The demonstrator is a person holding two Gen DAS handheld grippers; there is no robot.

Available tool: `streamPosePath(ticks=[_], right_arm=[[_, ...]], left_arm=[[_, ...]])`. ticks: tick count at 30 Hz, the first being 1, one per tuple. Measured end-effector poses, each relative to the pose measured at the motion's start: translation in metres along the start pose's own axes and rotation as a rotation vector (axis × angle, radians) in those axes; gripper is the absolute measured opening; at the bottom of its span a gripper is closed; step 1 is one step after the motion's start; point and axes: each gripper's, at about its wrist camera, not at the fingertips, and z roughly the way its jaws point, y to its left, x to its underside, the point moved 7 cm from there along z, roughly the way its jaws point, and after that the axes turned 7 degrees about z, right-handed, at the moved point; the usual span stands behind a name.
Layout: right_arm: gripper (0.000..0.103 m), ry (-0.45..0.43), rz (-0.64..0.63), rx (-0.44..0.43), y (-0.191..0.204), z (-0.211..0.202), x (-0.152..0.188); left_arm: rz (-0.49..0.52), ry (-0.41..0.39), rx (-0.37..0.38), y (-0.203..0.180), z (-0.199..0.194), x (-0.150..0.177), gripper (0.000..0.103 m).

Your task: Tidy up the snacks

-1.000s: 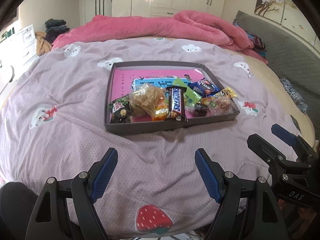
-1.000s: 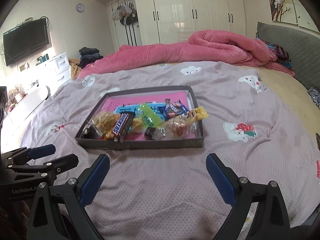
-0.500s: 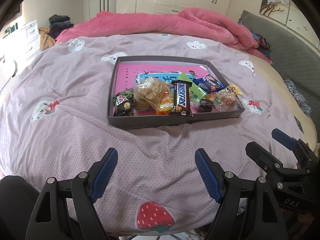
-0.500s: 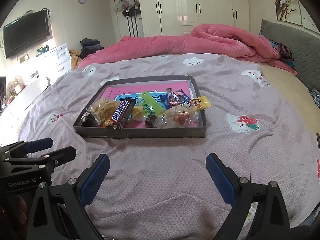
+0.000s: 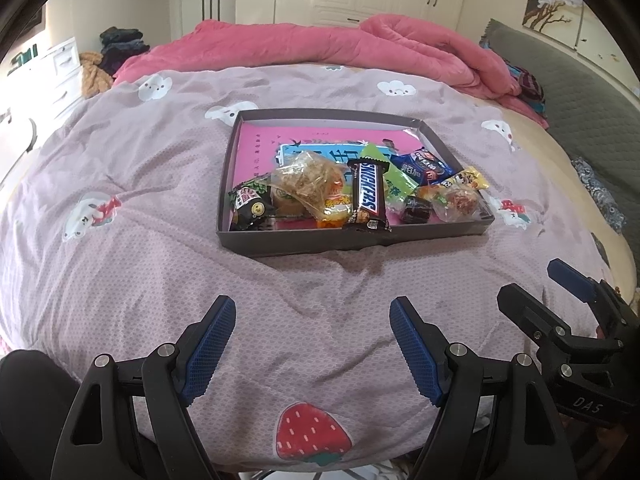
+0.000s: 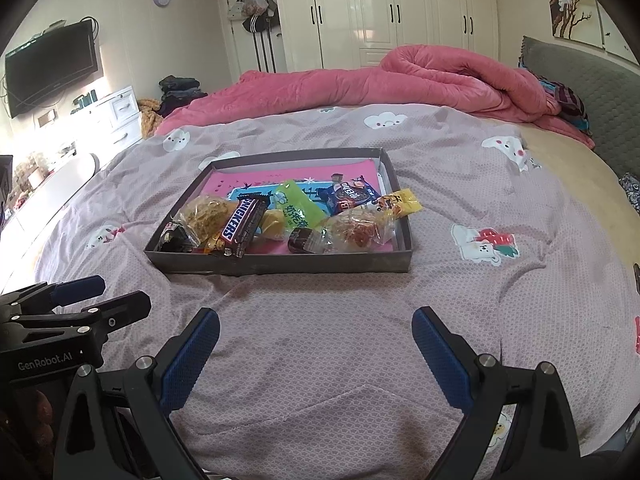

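Observation:
A shallow grey tray [image 5: 304, 242] [image 6: 320, 265] with a pink lining sits on the bed and holds several wrapped snacks. A Snickers bar [image 5: 367, 196] [image 6: 240, 222] lies near the tray's front wall, between a clear bag of golden snacks [image 5: 310, 178] [image 6: 206, 212] and a green packet [image 5: 390, 176] [image 6: 296, 206]. A blue packet [image 5: 426, 164] and a yellow packet [image 6: 400, 206] lie toward the right. My left gripper [image 5: 312, 340] hangs open over bare bedspread, well short of the tray. My right gripper [image 6: 316, 350] is open too, nothing between its fingers.
The bed has a mauve quilt [image 5: 120, 280] with cartoon prints. A rumpled pink blanket [image 6: 400, 80] lies along the far side, a grey headboard [image 6: 580, 80] at the right. White drawers [image 6: 120, 112] and a wall TV [image 6: 48, 68] stand left, wardrobes behind.
The tray sits a little lower in both views than a second ago, as both cameras tipped slightly. Nothing was taken hold of or moved in the tray.

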Motion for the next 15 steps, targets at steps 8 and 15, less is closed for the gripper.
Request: streamPosePath(ticks=[8,15], right_arm=[[0.097,0.004,0.008,0.002,-0.0034,0.0008,-0.0001],[0.097,0.002,0.009,0.002,-0.0038,0.0004,0.0003]], left_arm=[[0.002,-0.007,-0.006,0.0011,-0.0007,-0.0011,0.080],[0.003,-0.008,-0.010,0.0015,-0.0020,-0.0014,0.080]])
